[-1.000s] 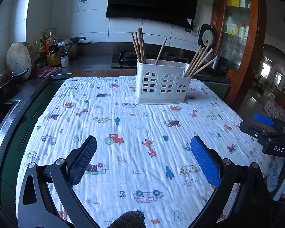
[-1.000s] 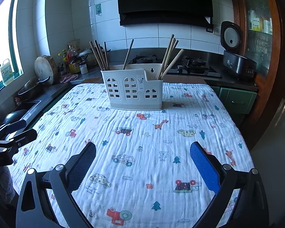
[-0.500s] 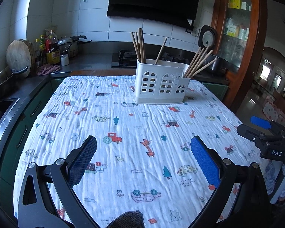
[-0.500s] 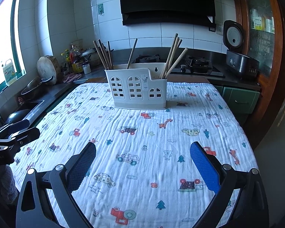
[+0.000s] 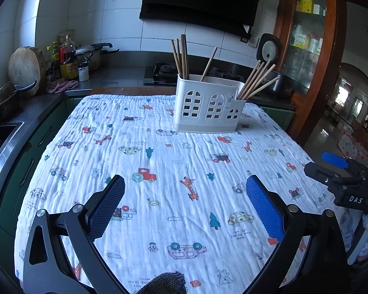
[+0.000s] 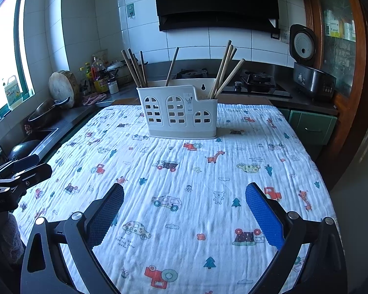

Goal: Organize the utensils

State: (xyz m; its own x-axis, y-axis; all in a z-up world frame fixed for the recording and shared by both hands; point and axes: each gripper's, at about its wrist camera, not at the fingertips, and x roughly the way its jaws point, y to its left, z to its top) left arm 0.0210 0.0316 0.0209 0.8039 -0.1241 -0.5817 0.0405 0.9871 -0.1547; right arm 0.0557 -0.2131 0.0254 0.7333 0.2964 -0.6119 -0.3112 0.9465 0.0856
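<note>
A white utensil holder (image 5: 208, 109) with arched cut-outs stands at the far middle of the table; it also shows in the right wrist view (image 6: 179, 112). Wooden chopsticks stand in it: several in the left compartment (image 5: 180, 58), one in the middle (image 5: 209, 63), several in the right (image 5: 256, 80). My left gripper (image 5: 184, 205) is open and empty, low over the near edge of the table. My right gripper (image 6: 184, 210) is open and empty, also near the front edge. Each shows at the side of the other's view.
The table wears a white cloth (image 5: 159, 171) printed with cars and animals. Behind it is a counter with a stove (image 6: 257, 80), a rice cooker (image 6: 309, 73), bottles (image 5: 66, 61) and a round chopping board (image 5: 24, 69). A sink (image 6: 36, 132) lies left.
Both grippers have drawn slightly nearer the holder and stayed open. Nothing on the table has moved.
</note>
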